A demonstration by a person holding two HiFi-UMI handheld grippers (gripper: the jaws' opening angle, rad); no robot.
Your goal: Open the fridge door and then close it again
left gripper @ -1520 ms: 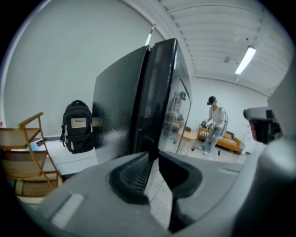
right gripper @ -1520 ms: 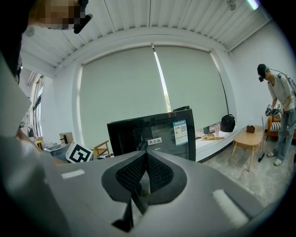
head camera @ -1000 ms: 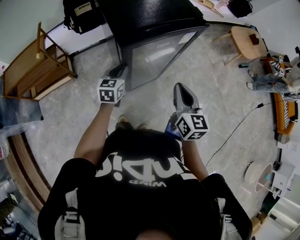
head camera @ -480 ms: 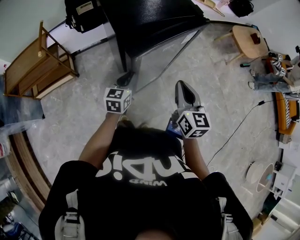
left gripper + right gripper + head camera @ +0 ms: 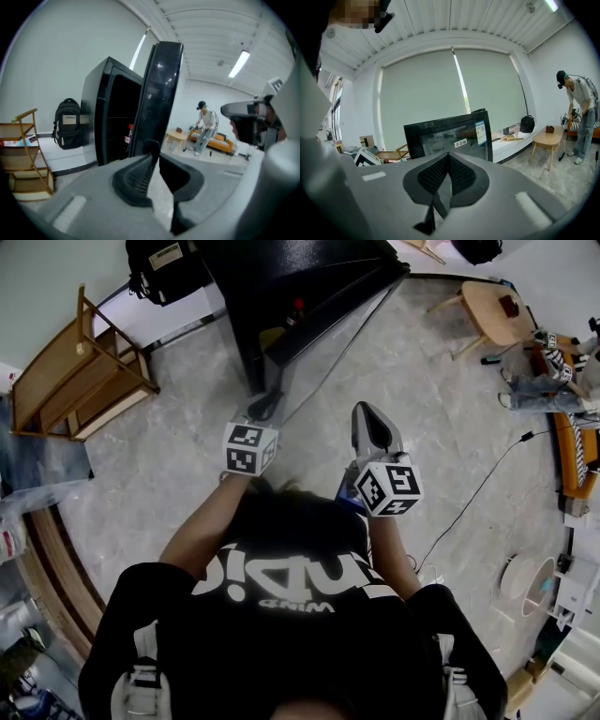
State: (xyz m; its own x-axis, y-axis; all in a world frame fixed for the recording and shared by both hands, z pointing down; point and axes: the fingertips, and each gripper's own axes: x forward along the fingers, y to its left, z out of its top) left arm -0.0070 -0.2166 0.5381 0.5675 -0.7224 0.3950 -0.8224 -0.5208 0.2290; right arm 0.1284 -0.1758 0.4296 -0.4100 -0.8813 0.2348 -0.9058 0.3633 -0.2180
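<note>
**A:** Where is the fridge door?

**B:** The fridge door point(image 5: 330, 332), black with a glass front, stands partly open. It is hinged at the far right of the black fridge point(image 5: 281, 273), and its free edge is swung out toward the near side.

**A:** And the fingers?

**B:** The left gripper point(image 5: 263, 409) has its fingers almost together, pinched on the door's free edge, low down. In the left gripper view, the door rises edge-on just above the fingertips. The right gripper point(image 5: 372, 420) is to the right of the left one, clear of the door. Its fingers are pressed together with nothing between them, and the glass front lies beyond them.

**A:** What surrounds that?

**B:** A red-capped bottle point(image 5: 127, 136) shows inside the fridge. A black backpack point(image 5: 68, 123) leans on the wall to the left, with a wooden rack point(image 5: 80, 371) nearer and further left. At the far right are a small wooden table point(image 5: 492, 313) and a person point(image 5: 205, 125) bending over.
</note>
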